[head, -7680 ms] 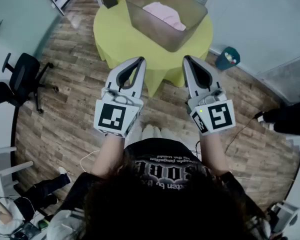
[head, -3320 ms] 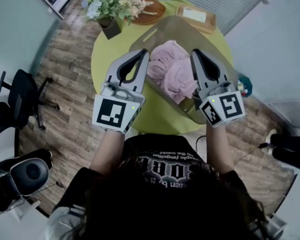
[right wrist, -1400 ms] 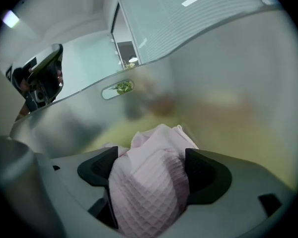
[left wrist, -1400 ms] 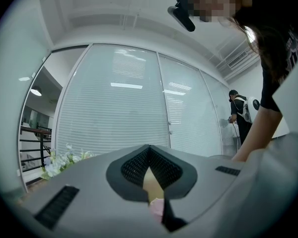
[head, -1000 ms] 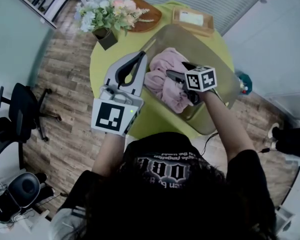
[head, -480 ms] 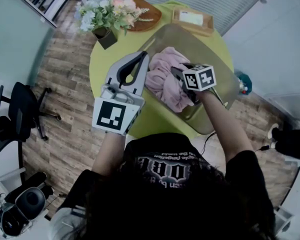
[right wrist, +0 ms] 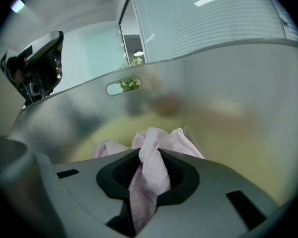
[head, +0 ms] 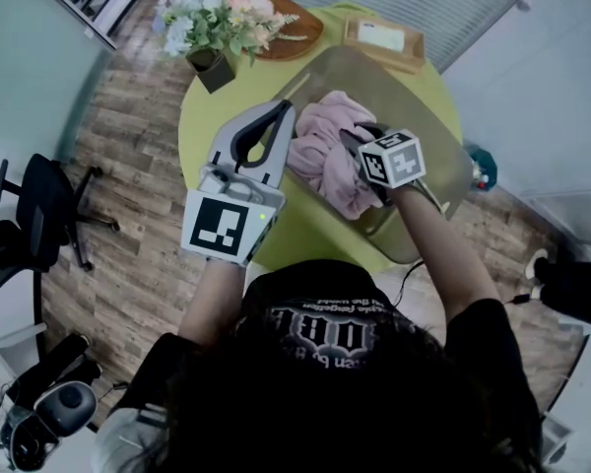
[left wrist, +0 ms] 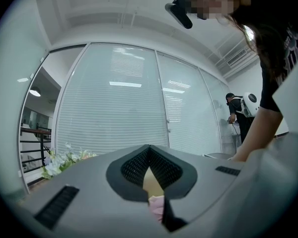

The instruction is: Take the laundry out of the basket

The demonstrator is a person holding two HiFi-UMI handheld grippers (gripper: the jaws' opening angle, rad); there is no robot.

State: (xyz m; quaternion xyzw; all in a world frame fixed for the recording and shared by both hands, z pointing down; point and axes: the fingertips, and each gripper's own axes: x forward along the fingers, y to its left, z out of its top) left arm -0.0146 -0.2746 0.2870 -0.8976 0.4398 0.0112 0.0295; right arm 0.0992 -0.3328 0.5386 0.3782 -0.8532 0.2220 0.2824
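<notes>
A heap of pink laundry (head: 323,161) lies in a translucent basket (head: 419,92) on a round yellow-green table (head: 217,106). My right gripper (head: 353,148) reaches down into the basket, its jaws closing with a fold of the pink cloth (right wrist: 161,140) pinched between them. In the right gripper view the right gripper (right wrist: 150,156) faces the frosted basket wall (right wrist: 223,83). My left gripper (head: 279,112) hovers over the table just left of the basket, jaws together and holding nothing. Past the left gripper (left wrist: 149,155) a sliver of pink cloth shows in the left gripper view.
At the back of the table stand a potted flower bunch (head: 212,23), a wooden tray (head: 297,23) and a cardboard box (head: 379,35). An office chair (head: 39,205) is on the wood floor at the left, a teal bin (head: 481,166) at the right.
The right gripper's jaws have gone from wide open to closed on a fold of pink cloth inside the basket. The left gripper has stayed beside the basket.
</notes>
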